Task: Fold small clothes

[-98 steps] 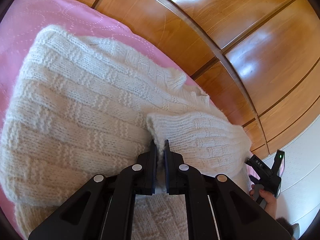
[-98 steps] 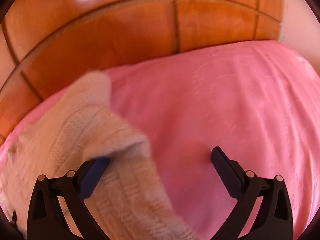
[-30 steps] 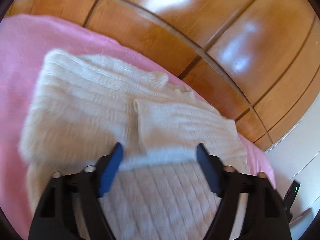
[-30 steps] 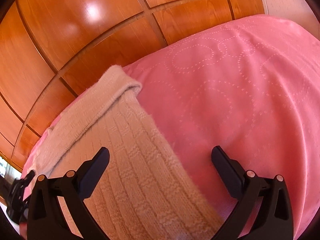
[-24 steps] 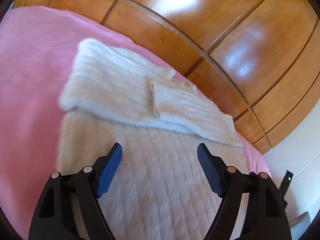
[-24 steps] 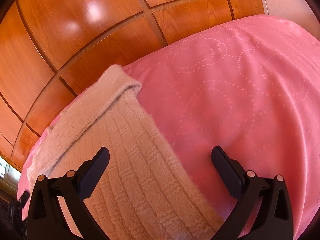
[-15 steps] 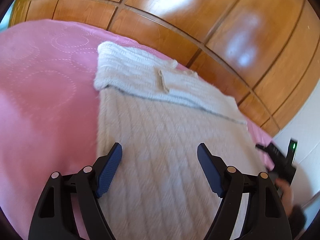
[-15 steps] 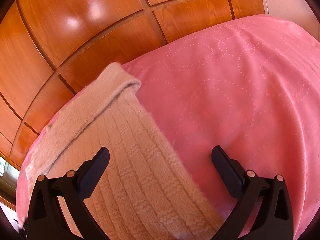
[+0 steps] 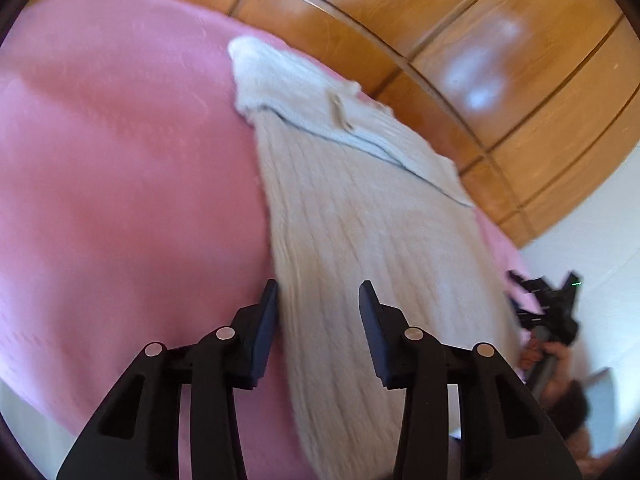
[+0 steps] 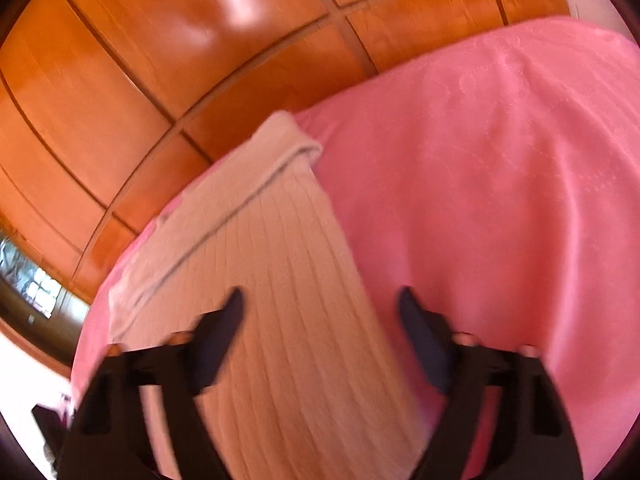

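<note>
The left claw (image 9: 318, 300) is closing around the left edge of the cream knitted sweater (image 9: 360, 220), which lies on the pink bed cover (image 9: 120, 180) with its top part already folded down. The right claw (image 10: 320, 308) is closing around the right edge. The next fold seems to begin; both claws must pinch the edges firmly, then lift together.

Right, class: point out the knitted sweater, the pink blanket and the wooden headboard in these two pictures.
knitted sweater (image 9: 360, 220): left wrist view, ribbed middle of its body.
pink blanket (image 10: 500, 180): right wrist view, bare stretch right of the sweater.
wooden headboard (image 10: 140, 60): right wrist view, glossy panel, upper left.
</note>
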A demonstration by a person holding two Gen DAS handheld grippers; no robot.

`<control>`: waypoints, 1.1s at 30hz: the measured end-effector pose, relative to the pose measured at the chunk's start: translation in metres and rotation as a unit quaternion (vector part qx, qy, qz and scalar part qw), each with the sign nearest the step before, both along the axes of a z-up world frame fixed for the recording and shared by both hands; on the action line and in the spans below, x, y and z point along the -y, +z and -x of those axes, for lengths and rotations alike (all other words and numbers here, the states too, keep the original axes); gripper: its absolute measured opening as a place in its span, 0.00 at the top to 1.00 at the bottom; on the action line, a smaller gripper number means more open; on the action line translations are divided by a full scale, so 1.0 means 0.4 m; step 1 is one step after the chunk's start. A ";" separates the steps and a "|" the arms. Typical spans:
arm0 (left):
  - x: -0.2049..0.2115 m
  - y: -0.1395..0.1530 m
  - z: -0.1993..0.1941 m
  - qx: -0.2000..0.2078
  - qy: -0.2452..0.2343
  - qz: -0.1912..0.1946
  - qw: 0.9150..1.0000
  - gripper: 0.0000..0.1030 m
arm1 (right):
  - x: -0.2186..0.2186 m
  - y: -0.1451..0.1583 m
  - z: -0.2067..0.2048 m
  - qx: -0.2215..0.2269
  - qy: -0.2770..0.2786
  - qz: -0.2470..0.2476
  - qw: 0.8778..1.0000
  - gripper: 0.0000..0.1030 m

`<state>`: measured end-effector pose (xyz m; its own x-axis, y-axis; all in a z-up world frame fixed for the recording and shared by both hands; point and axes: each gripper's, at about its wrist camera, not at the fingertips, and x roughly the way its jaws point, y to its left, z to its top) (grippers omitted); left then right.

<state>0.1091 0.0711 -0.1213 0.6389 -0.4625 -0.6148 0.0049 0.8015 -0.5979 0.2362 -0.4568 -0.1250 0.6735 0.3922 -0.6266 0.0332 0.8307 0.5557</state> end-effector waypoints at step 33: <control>0.096 0.165 0.046 0.055 -0.235 0.115 0.964 0.95 | 0.000 0.022 0.239 0.061 0.133 -0.247 0.958 0.94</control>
